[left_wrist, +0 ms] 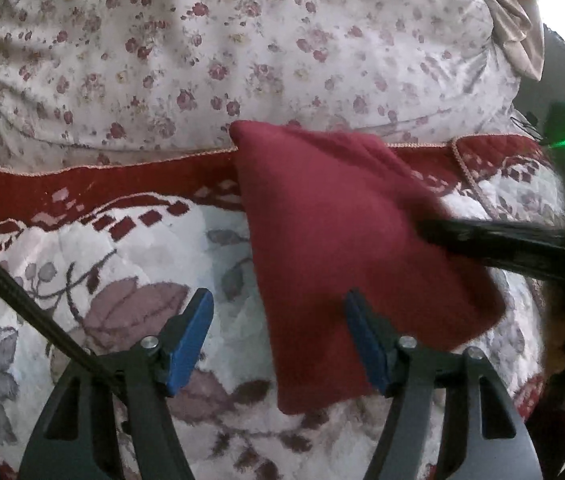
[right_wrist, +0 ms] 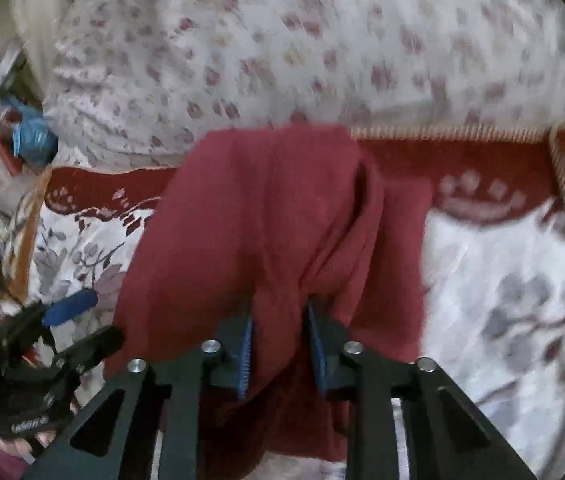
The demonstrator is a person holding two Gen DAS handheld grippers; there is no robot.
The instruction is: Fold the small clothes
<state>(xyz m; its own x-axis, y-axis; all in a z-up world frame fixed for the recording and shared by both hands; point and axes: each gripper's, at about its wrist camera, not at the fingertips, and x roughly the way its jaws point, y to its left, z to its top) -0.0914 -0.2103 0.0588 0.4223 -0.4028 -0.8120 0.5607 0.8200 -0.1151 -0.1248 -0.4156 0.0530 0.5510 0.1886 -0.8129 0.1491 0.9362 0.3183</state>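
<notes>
The large quilted bed cover with grey-and-mauve flowers and a dark red border (left_wrist: 94,264) fills the lower part of both views. Behind it lies a white bedding with small pink roses (left_wrist: 202,60). On the cover, with its far corner reaching over the red border, lies the small dark red knitted garment (left_wrist: 346,248). In the left wrist view it looks already folded to a flat, tapering shape.

The step in hand seems to be a further fold, or lifting the garment to put it aside. The right gripper (right_wrist: 280,354) has its blue pads close together with a bunch of the red cloth pinched between them, so it holds the near edge of the garment. The left gripper (left_wrist: 278,344) stands wide and holds nothing; its right finger is over the near left edge of the garment, and its left finger is over the bare cover.

The next move probably calls for the left gripper to close on this free edge, so that both sides travel together and the fold stays straight.

Beyond the bed's left edge, in the right wrist view, some blurred blue and red objects (right_wrist: 30,136) are visible; I cannot tell what they are. A black braided cable (left_wrist: 22,304) runs beside the left gripper. Neither seems to stand in the way.
</notes>
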